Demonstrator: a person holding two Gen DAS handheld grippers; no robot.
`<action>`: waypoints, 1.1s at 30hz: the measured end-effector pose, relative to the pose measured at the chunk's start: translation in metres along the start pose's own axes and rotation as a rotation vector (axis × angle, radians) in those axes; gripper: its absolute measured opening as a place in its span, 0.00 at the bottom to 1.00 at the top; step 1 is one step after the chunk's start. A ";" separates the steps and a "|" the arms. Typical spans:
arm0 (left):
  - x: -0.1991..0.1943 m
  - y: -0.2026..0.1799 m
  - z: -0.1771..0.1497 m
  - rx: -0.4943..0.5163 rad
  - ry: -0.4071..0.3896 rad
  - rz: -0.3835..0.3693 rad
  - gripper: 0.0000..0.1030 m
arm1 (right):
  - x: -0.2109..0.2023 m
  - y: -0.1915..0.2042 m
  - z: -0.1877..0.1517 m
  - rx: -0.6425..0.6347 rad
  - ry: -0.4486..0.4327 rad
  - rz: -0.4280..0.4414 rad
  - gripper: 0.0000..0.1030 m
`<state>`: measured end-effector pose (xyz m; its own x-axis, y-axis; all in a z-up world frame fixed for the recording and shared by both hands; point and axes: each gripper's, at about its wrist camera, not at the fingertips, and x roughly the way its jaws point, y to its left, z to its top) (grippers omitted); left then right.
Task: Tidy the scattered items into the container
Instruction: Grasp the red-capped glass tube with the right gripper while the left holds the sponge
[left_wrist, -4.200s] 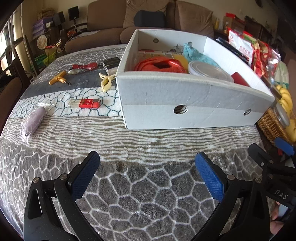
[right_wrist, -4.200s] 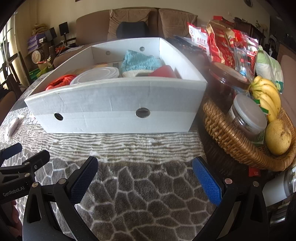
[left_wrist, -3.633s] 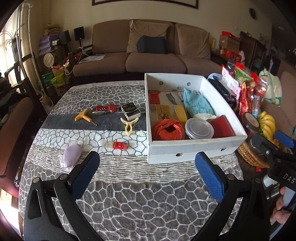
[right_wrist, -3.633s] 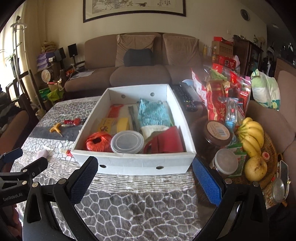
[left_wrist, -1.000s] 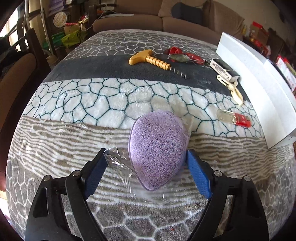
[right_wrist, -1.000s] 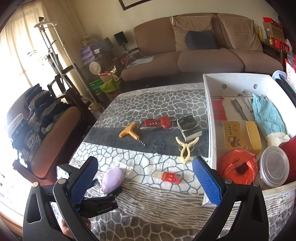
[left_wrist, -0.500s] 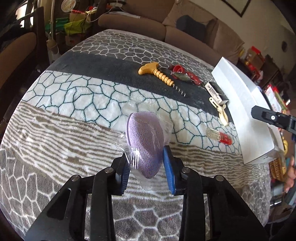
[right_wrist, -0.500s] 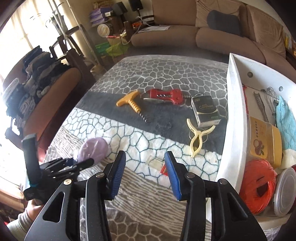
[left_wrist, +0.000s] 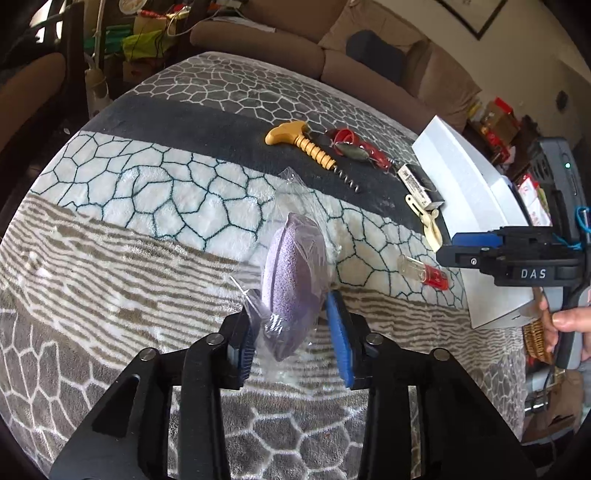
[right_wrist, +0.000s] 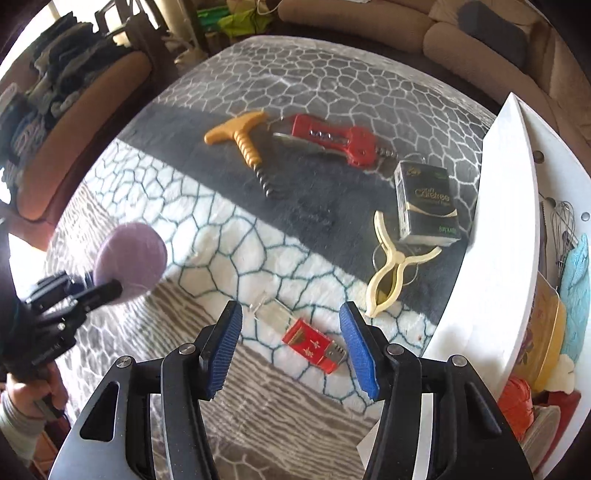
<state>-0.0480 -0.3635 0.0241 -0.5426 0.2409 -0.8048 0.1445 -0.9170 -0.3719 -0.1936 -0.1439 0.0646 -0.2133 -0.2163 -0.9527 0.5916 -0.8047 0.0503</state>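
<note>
My left gripper (left_wrist: 293, 341) is shut on a purple sponge (left_wrist: 293, 280) in a clear plastic wrap and holds it above the patterned tablecloth; the sponge also shows in the right wrist view (right_wrist: 129, 262). My right gripper (right_wrist: 291, 347) is open, low over a red and clear lighter (right_wrist: 306, 341), which lies between its fingers. The white cardboard box (right_wrist: 506, 236) stands to the right with several items inside. A yellow corkscrew (right_wrist: 243, 142), a red opener (right_wrist: 332, 138), a black packet (right_wrist: 424, 199) and a cream clip (right_wrist: 395, 266) lie on the cloth.
A brown sofa (left_wrist: 369, 70) stands beyond the table. A chair (right_wrist: 62, 122) with clothes on it is at the left edge. A wicker basket (left_wrist: 537, 339) sits right of the box. The tablecloth (left_wrist: 147, 206) covers the whole table.
My left gripper has lifted the wrapped sponge off the cloth and tilted it on edge. My right gripper has dropped closer, so the lighter now lies between its fingers.
</note>
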 end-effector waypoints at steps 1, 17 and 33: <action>0.003 0.001 0.002 -0.012 0.005 0.000 0.55 | 0.006 -0.001 -0.003 -0.005 0.012 -0.010 0.56; 0.010 0.004 0.012 -0.067 0.003 -0.068 0.18 | 0.040 0.022 -0.019 -0.170 0.127 -0.036 0.21; -0.058 -0.064 0.024 0.008 -0.069 -0.145 0.17 | -0.049 -0.007 -0.073 0.135 -0.118 0.269 0.21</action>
<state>-0.0455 -0.3264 0.1060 -0.6127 0.3487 -0.7092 0.0544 -0.8766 -0.4781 -0.1308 -0.0871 0.0887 -0.1564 -0.4873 -0.8591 0.5325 -0.7742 0.3422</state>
